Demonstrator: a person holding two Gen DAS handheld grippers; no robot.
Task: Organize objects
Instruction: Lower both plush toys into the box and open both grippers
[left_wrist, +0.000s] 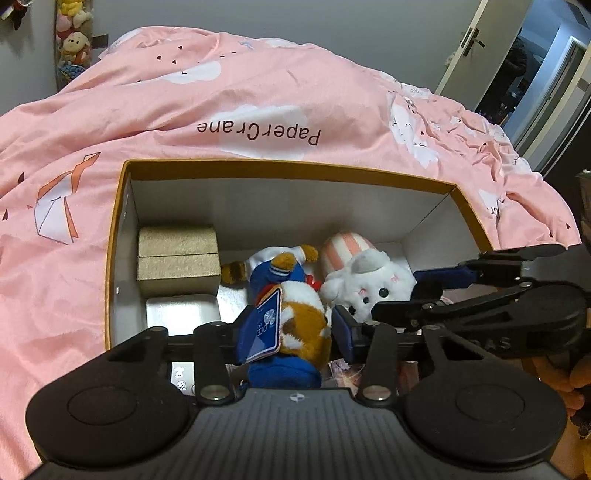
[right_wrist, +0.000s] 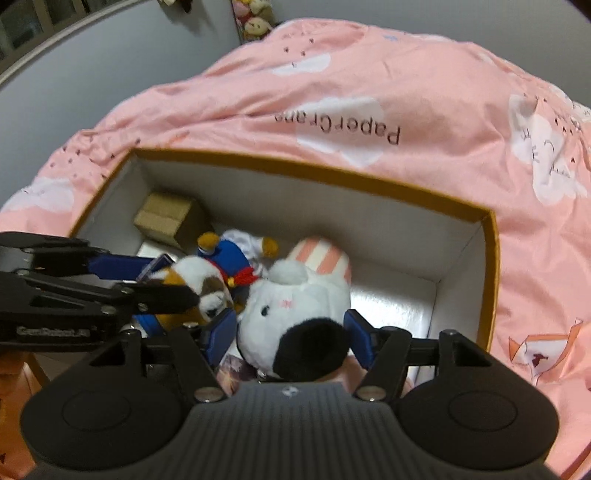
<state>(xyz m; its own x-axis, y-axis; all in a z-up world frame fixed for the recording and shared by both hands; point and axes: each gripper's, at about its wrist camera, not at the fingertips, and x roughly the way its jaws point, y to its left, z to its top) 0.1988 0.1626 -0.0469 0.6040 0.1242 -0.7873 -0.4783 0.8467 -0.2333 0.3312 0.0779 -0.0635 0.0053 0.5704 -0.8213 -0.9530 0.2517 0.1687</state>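
Two soft toys are being lowered side by side into the orange-rimmed, white-lined cardboard box (left_wrist: 115, 229) that sits on the bed, against the pink cloud-printed duvet (left_wrist: 258, 92). The step in hand is judged to be the placing of both toys inside the box.

In the left wrist view, the left hand-held gripper (left_wrist: 291, 332) is seen clamped on the brown-and-white plush animal in a blue sailor outfit (left_wrist: 295, 314), whose blue paper swing tag (left_wrist: 264, 325) hangs at 9 o'clock of its body. In the right wrist view, the right hand-held gripper (right_wrist: 291, 332) is seen with its blue fingers (right_wrist: 218, 332) pressed against both flanks of the white plush rabbit with a black patch and pink-striped ears (right_wrist: 295, 306); it is held fast.

The two toys are touching each other near the middle of the box. Whether they already rest on the box floor cannot be told. At 10 o'clock inside the box, a gold glitter-covered gift box (left_wrist: 177, 262) stands in the corner, with a silver rectangular tin (left_wrist: 183, 310) just in front of it. The floor at 3 o'clock of the rabbit is bare.

The next move is judged to call for both toys being set down fully, then both pairs of fingers being opened and lifted straight up. Care would be needed that the swing tag or fur is not dragged back out, and that the two devices, now close together, are not knocked against each other.
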